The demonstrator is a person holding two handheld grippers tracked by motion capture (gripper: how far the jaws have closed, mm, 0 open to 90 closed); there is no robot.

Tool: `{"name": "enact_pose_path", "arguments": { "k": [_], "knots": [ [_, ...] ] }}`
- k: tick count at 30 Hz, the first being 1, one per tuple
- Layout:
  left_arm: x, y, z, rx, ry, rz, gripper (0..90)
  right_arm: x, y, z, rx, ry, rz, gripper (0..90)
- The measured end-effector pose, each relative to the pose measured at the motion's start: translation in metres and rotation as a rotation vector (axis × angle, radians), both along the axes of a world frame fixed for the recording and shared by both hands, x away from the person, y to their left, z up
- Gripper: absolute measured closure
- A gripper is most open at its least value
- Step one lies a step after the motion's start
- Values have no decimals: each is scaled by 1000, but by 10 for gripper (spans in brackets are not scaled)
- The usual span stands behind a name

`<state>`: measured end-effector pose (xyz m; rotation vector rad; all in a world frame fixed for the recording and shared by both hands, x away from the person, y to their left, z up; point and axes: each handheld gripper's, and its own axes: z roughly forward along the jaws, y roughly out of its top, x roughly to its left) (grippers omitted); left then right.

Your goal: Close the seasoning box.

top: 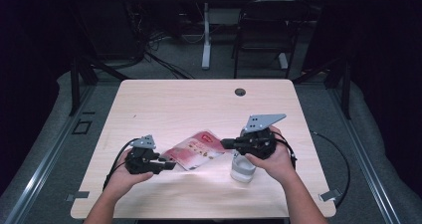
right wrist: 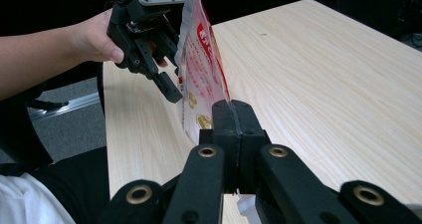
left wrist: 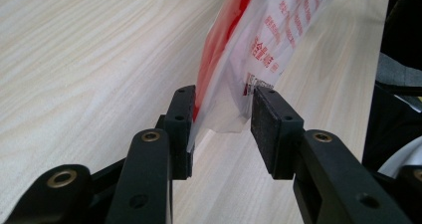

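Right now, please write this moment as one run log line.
left claw: open around pouch corner | right claw: shut on pouch edge | white container: on table

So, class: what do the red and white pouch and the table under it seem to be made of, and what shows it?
Red and white pouch: seemingly thin plastic film, glossy and partly translucent, with a silvery inner face in the right gripper view; it creases and bends between the grippers. Table: pale wood-look top with matte finish and fine straight grain lines; solid wood or a printed laminate cannot be told.
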<state>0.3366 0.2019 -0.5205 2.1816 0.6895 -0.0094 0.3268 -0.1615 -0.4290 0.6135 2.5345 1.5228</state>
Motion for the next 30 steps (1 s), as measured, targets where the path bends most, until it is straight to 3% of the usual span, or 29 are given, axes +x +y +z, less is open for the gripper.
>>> {"name": "enact_pose_path", "arguments": {
  "k": [6,18,30],
  "knots": [
    [0,-2,-8,31,3,1,626,1,3,-8,-22,9,2,900],
    [1,-3,-17,45,0,14,572,-2,8,-11,-63,-9,9,900],
    [-2,-2,-10,48,-45,31,536,-4,9,-11,-83,-17,10,900]
  ]
}}
